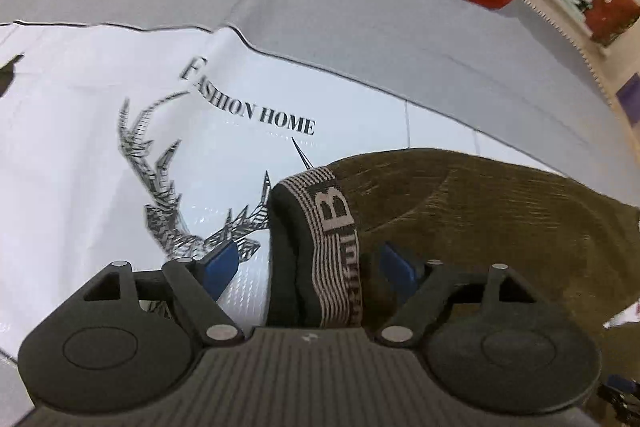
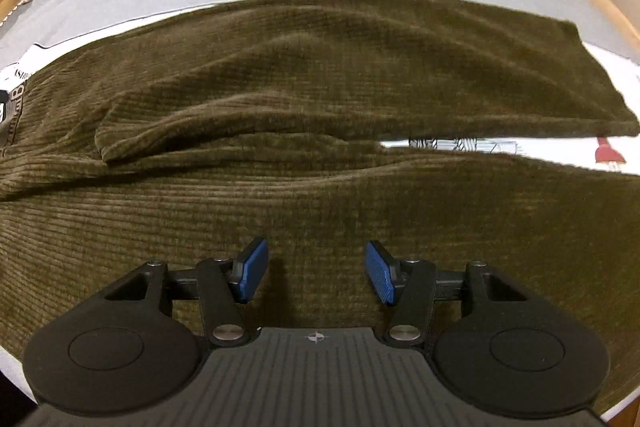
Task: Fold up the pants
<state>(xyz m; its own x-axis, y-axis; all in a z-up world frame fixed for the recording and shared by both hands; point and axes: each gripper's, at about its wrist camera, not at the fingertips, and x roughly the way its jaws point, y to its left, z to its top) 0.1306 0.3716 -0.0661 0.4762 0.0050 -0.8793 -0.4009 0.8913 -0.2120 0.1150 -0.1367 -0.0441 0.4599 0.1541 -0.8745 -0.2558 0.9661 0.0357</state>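
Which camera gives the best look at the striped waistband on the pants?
The left wrist view. There the waistband stands up close between the open left tongs, stripes and a letter B readable. The right wrist view catches only a sliver of it at the far left edge.

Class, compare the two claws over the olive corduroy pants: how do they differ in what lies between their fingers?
The left claw straddles the striped waistband, pads apart from it; the right claw has only flat corduroy below. The left sits at the pants' edge, the right mid-fabric. Both are open with blue pads.
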